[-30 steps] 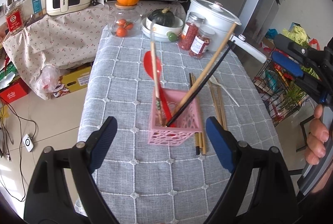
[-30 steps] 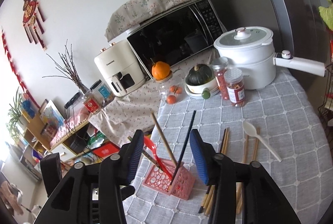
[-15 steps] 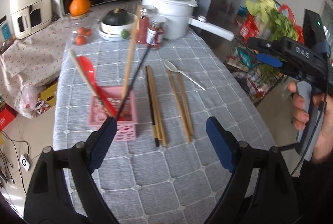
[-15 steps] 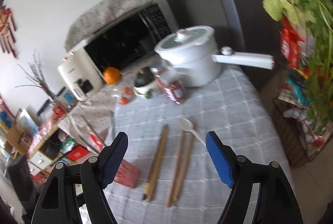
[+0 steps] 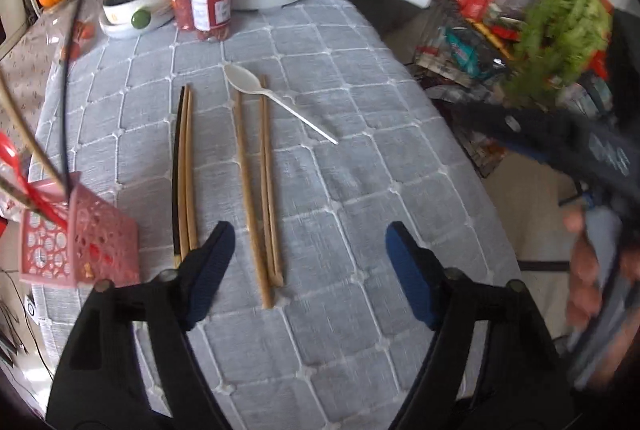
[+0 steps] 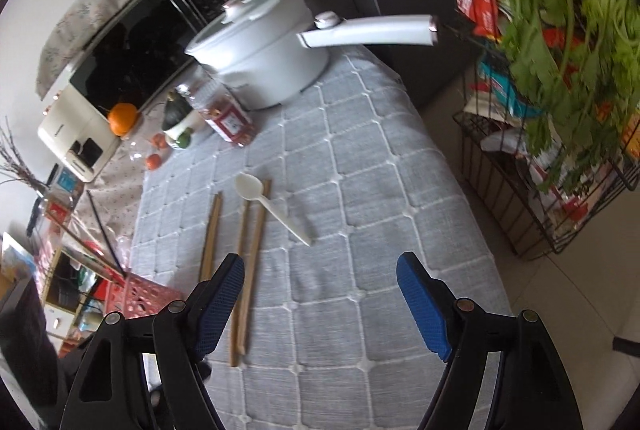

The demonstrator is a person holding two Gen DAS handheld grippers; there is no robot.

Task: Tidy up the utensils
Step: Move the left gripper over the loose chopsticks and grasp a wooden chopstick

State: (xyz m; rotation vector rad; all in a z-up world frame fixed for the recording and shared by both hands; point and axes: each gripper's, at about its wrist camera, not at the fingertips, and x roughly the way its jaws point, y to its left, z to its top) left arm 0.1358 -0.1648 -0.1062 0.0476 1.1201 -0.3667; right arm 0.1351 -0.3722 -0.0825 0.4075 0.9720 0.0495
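Grey tablecloth (image 5: 360, 158) now fills both views; pink basket (image 5: 80, 246) shifted left; both jaws wide, empty; left just narrowed.

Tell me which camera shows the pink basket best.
The left wrist view. There the pink basket shows its open lattice sides and the utensils standing in it, at the table's left edge. In the right wrist view only part of it appears, half hidden behind the tool's finger.

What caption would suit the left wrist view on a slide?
Open left gripper above wooden chopsticks and a white spoon on a grey tablecloth, pink basket at left.
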